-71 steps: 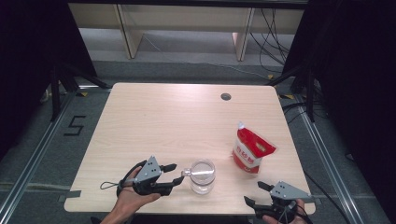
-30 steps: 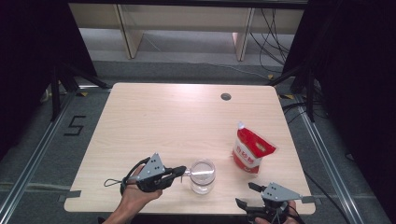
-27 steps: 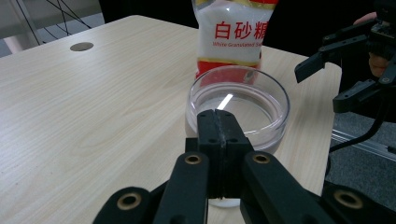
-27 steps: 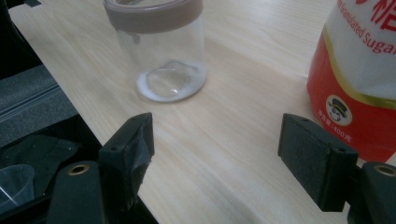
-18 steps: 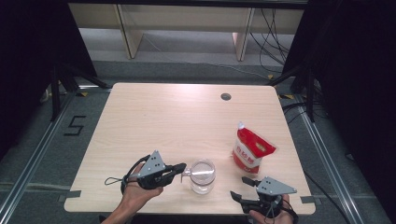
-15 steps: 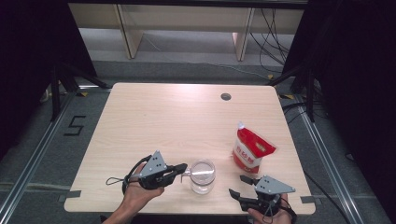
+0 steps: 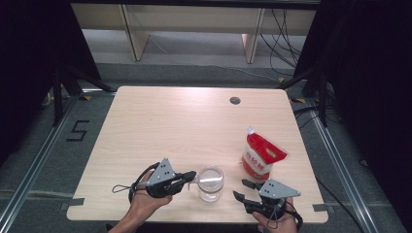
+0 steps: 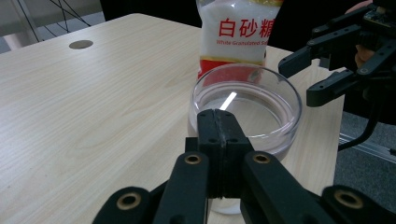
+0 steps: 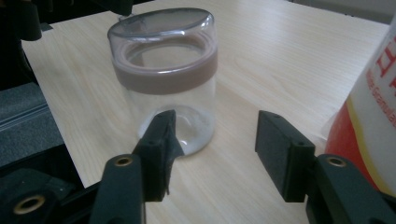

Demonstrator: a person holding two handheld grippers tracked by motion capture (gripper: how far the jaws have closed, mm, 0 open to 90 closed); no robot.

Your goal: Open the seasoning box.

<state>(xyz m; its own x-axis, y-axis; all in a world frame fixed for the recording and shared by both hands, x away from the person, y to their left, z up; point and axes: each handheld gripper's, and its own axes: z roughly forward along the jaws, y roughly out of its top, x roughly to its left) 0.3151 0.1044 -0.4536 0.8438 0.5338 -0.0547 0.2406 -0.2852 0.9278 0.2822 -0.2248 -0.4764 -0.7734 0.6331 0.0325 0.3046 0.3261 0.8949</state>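
A clear glass jar [image 7: 210, 183] with a brown-banded see-through lid stands near the table's front edge. My left gripper [image 7: 192, 176] lies level at the jar's left, jaws pressed together on the lid's near rim [image 8: 261, 79]. In the right gripper view the lid [image 9: 161, 28] sits slightly tilted. My right gripper [image 7: 240, 190] hovers to the jar's right, pointing at it. Its jaws have just been closing but stand apart [image 9: 217, 140] with nothing between them; the jar [image 9: 163, 88] is just beyond. A red-and-white sugar bag [image 7: 261, 155] stands behind the right gripper.
The sugar bag [image 9: 373, 116] is close on the right gripper's right side. A round cable hole [image 7: 235, 100] lies at the table's far side. The table's front edge [image 7: 194, 219] runs just below both hands. Bare wood stretches behind the jar.
The right gripper has slid left toward the jar and its jaws have narrowed. The left gripper and the jar have stayed put.
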